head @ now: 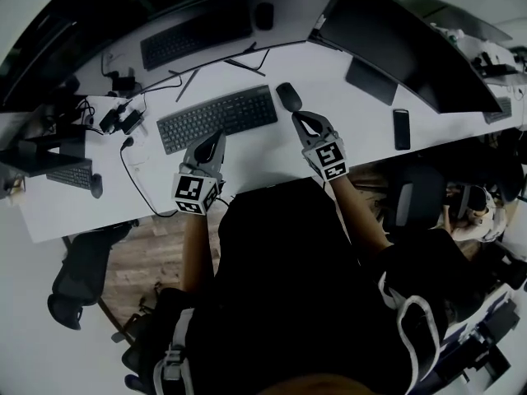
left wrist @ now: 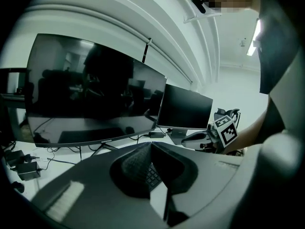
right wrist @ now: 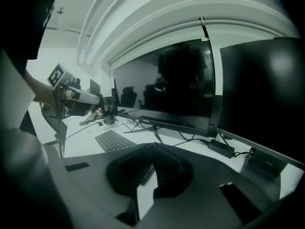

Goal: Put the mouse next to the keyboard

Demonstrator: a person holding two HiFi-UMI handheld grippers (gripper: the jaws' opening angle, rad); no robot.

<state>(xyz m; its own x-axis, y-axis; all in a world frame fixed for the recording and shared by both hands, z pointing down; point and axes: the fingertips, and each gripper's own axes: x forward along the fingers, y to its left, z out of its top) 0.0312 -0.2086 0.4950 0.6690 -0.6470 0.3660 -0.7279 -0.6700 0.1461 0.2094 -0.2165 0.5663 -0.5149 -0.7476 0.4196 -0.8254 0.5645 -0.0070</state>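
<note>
Two claws are held low over the near part of the white desk, both clenched and both empty. The left claw has its jaws pressed tip to tip with nothing caught between them. It sits at the near side of the black keyboard, toward that keyboard's middle, and in the left gripper view only keys show beneath the closed tips. The right claw is likewise shut tight on nothing. Its tips point at the black mouse from the person's side and are very near it; whether they touch it I cannot tell.

The mouse lies flat on the desk just beside the right end of the keyboard, with a narrow strip of bare desk between the two.

Farther back lies a second keyboard, with a second mouse to its right. A dark monitor stands at the right, and a phone lies flat near the desk's front edge, well apart from the mouse. At the left are power adapters with trailing cables, and a small keyboard. An office chair stands on the wooden floor to the person's left.
</note>
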